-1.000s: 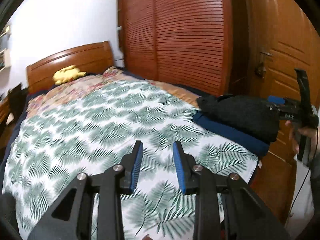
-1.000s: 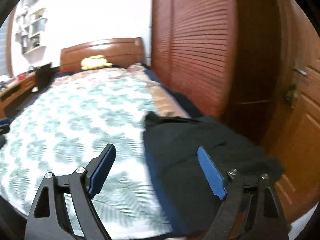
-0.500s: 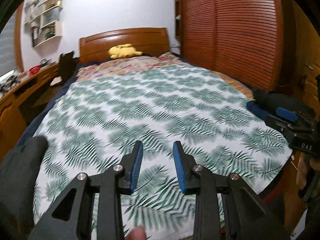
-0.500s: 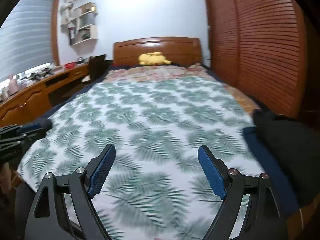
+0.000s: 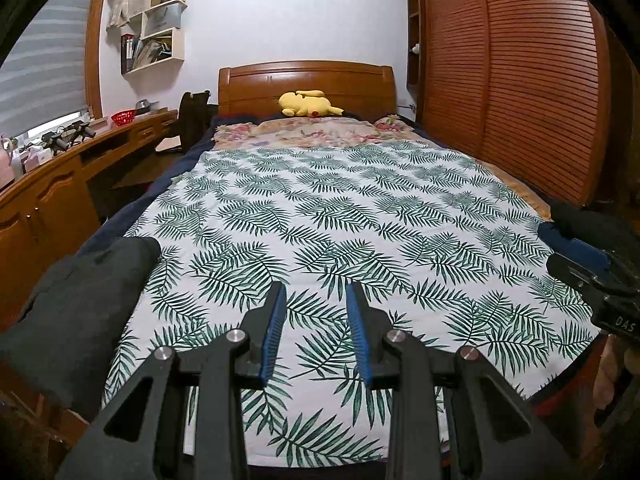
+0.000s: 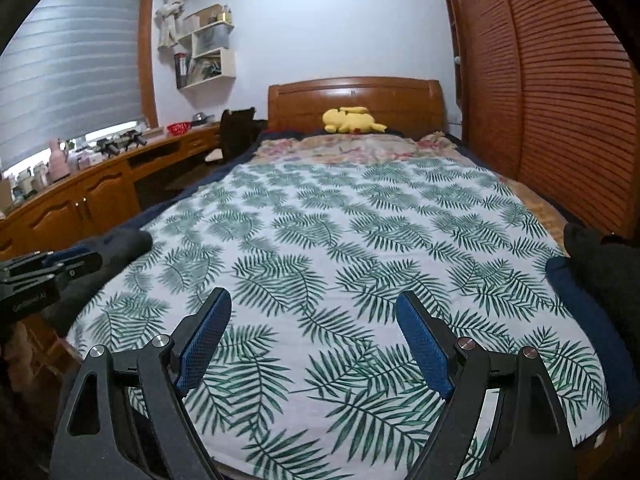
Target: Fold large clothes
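The bed's fern-print cover (image 5: 360, 208) lies flat ahead of both grippers. A dark grey garment (image 5: 80, 300) is heaped on the bed's near left corner, also seen in the right wrist view as a dark heap (image 6: 120, 244). A black garment on a navy one (image 6: 588, 268) is stacked at the near right corner. My left gripper (image 5: 315, 292) hovers over the foot of the bed, its jaws a narrow gap apart with nothing between. My right gripper (image 6: 313, 300) stands wide open and holds nothing.
A yellow plush toy (image 5: 308, 104) lies by the wooden headboard (image 5: 304, 80). A long wooden desk (image 6: 80, 200) with small items runs along the left. Louvred wardrobe doors (image 5: 520, 80) line the right side. A dark chair (image 5: 194, 120) stands near the desk.
Both views have swung left, away from the door and the black stack, and now look up the bed. The dark grey heap on the left has come into view. Jaw gaps look unchanged.
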{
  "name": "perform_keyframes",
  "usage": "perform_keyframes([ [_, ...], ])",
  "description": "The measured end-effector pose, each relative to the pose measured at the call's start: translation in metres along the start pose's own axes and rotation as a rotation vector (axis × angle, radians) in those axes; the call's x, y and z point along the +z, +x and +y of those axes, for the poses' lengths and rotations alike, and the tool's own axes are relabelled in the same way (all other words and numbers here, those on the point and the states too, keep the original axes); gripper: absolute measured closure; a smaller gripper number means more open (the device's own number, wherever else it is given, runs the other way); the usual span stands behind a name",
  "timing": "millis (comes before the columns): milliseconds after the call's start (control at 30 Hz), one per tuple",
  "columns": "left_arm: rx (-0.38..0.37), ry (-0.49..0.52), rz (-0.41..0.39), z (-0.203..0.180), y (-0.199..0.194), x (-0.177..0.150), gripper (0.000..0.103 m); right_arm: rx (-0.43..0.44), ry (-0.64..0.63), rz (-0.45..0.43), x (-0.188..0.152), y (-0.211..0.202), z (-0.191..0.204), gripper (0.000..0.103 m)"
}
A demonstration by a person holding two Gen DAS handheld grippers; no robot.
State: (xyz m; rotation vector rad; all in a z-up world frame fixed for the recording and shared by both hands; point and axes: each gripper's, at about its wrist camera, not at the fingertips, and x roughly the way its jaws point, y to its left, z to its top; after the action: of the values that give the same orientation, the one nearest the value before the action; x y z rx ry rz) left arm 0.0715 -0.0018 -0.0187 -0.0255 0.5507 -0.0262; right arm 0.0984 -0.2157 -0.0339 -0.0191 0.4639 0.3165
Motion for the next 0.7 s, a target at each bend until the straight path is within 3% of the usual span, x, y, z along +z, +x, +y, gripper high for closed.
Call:
perform_keyframes([
  [700,-0.002,-0.019,-0.033,0.002,-0.016,0.003,0.073,-0.006,0.006,-0.029,0.001,-0.014,0.001,0.017],
])
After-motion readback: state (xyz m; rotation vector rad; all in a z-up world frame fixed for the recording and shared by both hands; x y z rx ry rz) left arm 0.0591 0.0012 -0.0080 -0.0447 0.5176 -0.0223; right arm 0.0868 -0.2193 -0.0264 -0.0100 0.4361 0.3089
